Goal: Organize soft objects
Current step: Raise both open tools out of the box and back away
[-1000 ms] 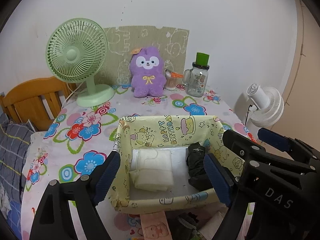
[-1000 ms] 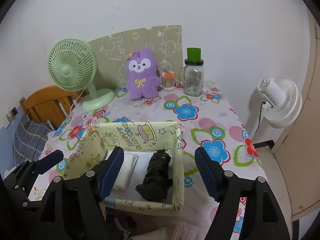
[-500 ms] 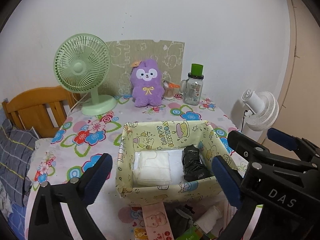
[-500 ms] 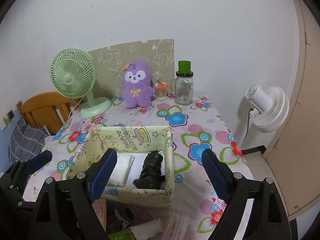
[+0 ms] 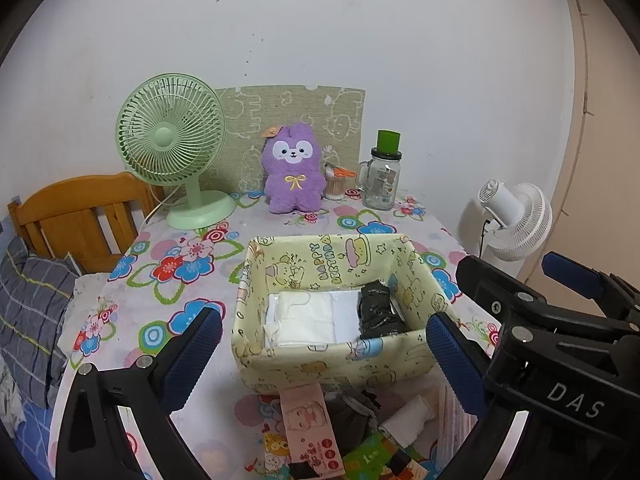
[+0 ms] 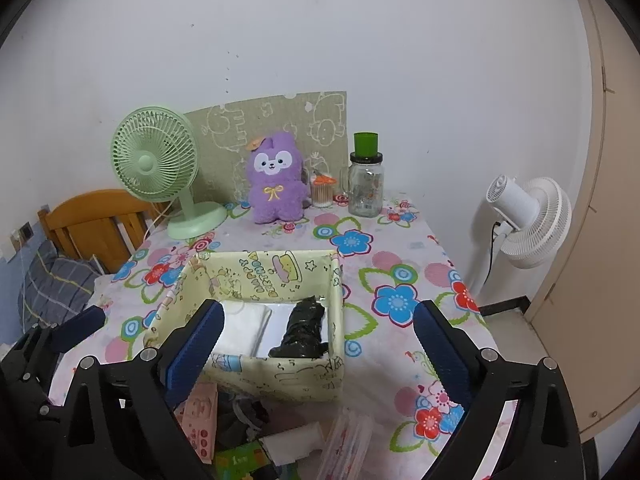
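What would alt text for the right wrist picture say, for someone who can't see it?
Open right gripper, holding nothing, hovers over a yellow fabric box on a flowered table; in the box lie a folded white cloth and a black bundle. Behind stand a green fan, a purple plush and a jar.

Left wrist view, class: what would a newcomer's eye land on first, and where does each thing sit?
The purple plush toy stands upright at the table's far edge, with the green desk fan to its left. Nearer the camera, the yellow cartoon-print box holds folded white cloth on its left and a black bundle on its right.
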`<state>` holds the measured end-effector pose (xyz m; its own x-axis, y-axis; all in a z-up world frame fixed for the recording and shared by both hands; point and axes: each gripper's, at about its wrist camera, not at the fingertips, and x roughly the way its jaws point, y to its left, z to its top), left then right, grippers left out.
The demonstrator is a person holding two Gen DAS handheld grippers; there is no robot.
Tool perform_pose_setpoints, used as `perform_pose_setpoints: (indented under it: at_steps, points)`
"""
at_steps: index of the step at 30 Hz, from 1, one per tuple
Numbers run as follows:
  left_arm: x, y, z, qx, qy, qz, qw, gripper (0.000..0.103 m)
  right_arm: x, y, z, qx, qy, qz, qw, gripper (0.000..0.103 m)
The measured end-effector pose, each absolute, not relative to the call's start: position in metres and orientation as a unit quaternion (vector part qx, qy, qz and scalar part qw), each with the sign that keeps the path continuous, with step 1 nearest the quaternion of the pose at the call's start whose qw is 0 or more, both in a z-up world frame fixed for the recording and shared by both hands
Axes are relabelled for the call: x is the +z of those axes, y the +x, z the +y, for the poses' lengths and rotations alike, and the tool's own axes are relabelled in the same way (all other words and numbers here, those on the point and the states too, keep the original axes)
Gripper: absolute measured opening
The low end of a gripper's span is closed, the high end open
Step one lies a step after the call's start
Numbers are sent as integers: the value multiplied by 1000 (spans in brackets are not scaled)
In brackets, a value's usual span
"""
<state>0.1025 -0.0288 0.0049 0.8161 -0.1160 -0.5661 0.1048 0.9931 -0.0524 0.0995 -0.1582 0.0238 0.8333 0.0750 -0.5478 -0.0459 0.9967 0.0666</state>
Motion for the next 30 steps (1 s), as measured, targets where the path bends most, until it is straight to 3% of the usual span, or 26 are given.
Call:
perform_pose_setpoints:
  at_steps: [30]
  points:
    - [-13, 58, -33, -58, -17, 288, 956, 103, 10, 56, -154, 57, 23, 274, 960, 97]
